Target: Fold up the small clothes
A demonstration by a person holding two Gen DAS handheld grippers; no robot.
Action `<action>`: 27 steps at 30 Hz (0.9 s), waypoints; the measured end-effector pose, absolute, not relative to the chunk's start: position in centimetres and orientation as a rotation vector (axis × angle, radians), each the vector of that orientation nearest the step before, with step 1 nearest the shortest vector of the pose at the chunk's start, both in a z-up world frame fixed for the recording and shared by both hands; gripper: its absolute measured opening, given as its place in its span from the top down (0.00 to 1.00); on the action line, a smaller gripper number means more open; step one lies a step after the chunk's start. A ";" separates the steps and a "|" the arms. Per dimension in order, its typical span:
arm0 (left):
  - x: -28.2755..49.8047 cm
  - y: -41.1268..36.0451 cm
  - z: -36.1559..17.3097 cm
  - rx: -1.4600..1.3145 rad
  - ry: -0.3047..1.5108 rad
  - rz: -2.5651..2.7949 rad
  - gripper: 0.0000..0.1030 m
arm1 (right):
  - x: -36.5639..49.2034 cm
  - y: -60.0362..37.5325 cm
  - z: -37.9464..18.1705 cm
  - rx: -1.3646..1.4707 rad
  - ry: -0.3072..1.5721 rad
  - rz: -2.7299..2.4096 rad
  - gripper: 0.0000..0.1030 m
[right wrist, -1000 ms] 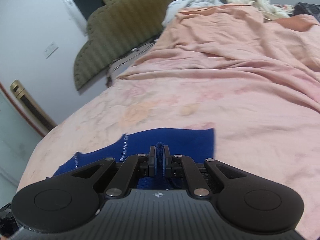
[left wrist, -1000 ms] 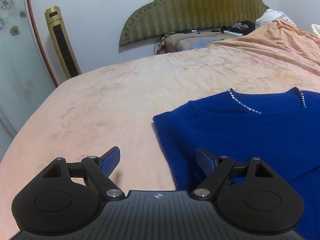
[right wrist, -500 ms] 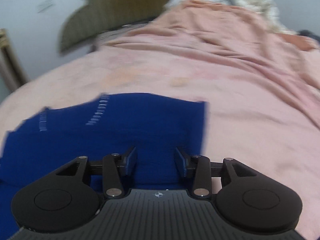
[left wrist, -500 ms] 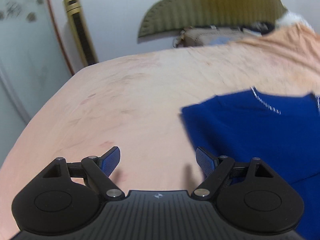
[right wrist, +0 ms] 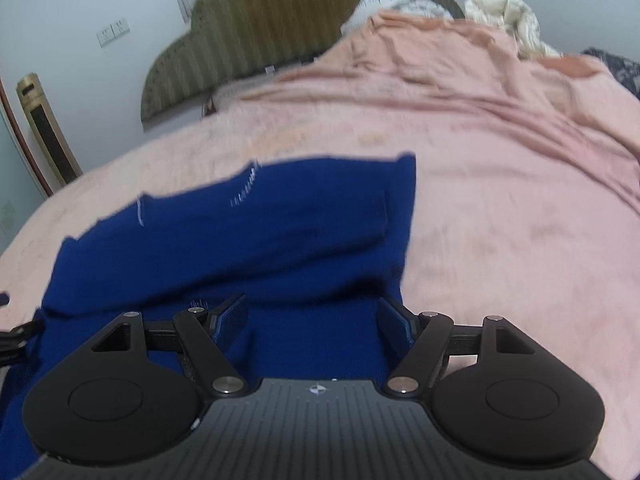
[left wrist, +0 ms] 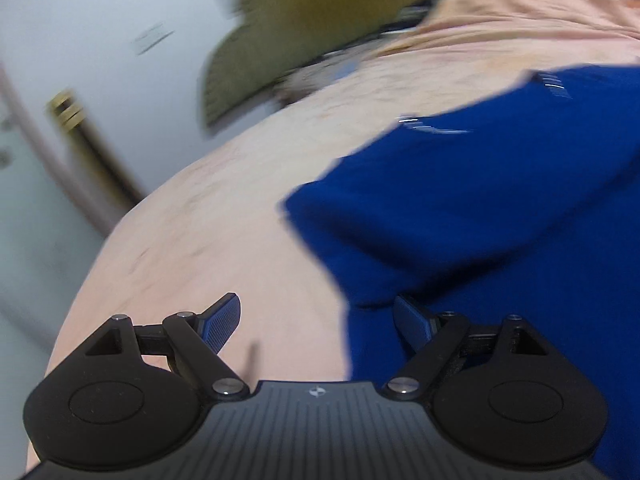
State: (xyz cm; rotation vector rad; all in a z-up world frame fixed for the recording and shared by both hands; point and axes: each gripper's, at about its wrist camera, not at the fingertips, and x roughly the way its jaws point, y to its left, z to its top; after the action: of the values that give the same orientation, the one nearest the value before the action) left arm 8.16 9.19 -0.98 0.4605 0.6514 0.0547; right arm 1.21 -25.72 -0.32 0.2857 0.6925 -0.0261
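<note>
A dark blue knit top with small sparkling beads along its neckline (right wrist: 248, 240) lies spread on a bed covered with a peach-pink sheet (right wrist: 500, 208), its neckline toward the head of the bed, where an olive-green padded headboard (right wrist: 280, 28) stands against the white wall. The top's side edge nearest the bed's left edge shows in the left wrist view (left wrist: 480, 220), which is blurred.

The left gripper (left wrist: 318, 324) has its jaws wide apart and holds nothing; one finger is over the bare sheet (left wrist: 200, 220), the other over the top's edge.

The right gripper (right wrist: 312, 320) hovers above the top's near part. Its jaws are opening, with blue fabric below and between them but nothing pinched.

A gold and black tower fan (right wrist: 46, 128) stands by the wall beyond the bed's left edge.
</note>
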 end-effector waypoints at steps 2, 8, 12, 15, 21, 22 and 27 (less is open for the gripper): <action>9.1 11.6 -0.6 0.331 0.693 0.123 0.17 | 0.3 -25.4 -0.3 0.277 0.691 -0.028 0.27; 8.3 16.0 0.2 0.141 0.734 0.188 0.19 | -1.8 -25.2 -0.1 0.273 0.678 -0.032 0.24; 6.3 16.1 1.4 0.080 0.731 0.120 0.19 | -2.4 -25.0 -0.5 0.296 0.682 -0.016 0.24; 4.9 14.1 1.7 0.108 0.718 0.045 0.19 | -3.2 -24.7 -0.2 0.277 0.669 -0.017 0.23; 2.8 10.4 0.8 0.073 0.796 -0.075 0.19 | -3.9 -24.0 -1.0 0.184 0.722 -0.067 0.15; 2.2 10.0 0.9 0.058 0.800 -0.094 0.19 | -4.6 -24.0 -0.6 0.199 0.695 -0.057 0.14; 0.0 7.7 1.2 0.045 0.823 -0.126 0.19 | -6.9 -23.4 0.6 0.193 0.668 -0.033 0.11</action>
State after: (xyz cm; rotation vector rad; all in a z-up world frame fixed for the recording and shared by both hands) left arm 0.01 7.66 1.19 0.0451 0.8229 -0.1259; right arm -6.92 -23.40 0.62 0.1927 0.6678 -0.0331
